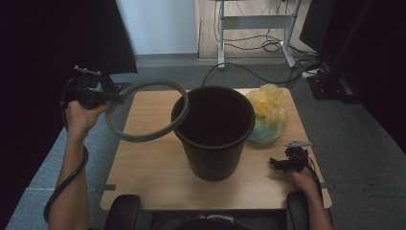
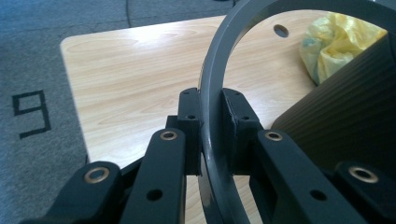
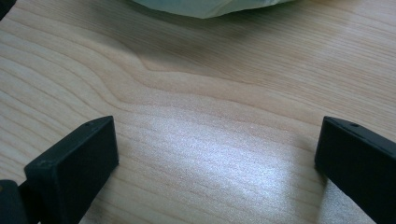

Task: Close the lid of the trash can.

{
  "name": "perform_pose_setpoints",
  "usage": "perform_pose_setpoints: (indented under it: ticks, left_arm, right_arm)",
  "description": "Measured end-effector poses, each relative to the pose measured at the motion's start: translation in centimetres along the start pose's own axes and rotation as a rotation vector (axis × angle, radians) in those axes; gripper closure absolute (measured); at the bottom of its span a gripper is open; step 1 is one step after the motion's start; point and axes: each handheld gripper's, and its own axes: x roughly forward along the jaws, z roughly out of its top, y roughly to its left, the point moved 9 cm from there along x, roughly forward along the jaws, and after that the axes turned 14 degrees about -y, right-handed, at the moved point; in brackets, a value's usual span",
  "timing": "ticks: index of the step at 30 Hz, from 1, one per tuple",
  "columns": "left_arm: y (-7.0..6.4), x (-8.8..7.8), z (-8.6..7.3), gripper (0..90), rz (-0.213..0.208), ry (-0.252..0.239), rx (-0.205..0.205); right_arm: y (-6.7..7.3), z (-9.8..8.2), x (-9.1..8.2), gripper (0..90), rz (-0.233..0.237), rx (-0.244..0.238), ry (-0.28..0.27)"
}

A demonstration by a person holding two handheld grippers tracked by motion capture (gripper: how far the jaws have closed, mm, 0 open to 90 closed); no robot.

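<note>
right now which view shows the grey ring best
The high view: the whole grey ring shows, held by the left gripper and leaning against the black bin. The left gripper view gives a close arc clamped between the jaws. The right gripper view faces the table between open jaws.

Left claw (image 1: 115,97) raised and clamped shut at the left; right claw (image 1: 279,164) rests low, jaws wide apart.

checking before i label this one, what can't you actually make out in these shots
- Inside of the black bin: high view, the bottom is lost in darkness.
- What the yellow bag holds: crumpled plastic hides it; cut off by the top edge in the right gripper view.
- Grey ring: left gripper view, its far side runs off the top edge; the left gripper covers the clamped stretch.
- Right gripper: too small in the high view.
</note>
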Motion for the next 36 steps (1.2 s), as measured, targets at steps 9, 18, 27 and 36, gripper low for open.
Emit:
perform_pose_setpoints:
  ticks: [9, 18, 27, 36]
  left_arm:
    - [-2.5, 1.9, 0.4, 78.7, -0.051, 0.008, 0.027]
    - [-5.2, 4.1, 0.8, 78.7, -0.11, 0.018, 0.05]
    - [-8.1, 5.5, 1.4, 78.7, -0.149, 0.022, 0.093]
    - [-10.8, 7.0, 1.8, 78.6, -0.193, 0.036, 0.126]
  right_arm:
    - [0.0, 0.0, 0.0, 0.0, 0.0, 0.0, 0.0]
    - [0.0, 0.0, 0.0, 0.0, 0.0, 0.0, 0.0]
    - [0.0, 0.0, 0.0, 0.0, 0.0, -0.001, 0.0]
    - [0.0, 0.0, 0.0, 0.0, 0.0, 0.0, 0.0]
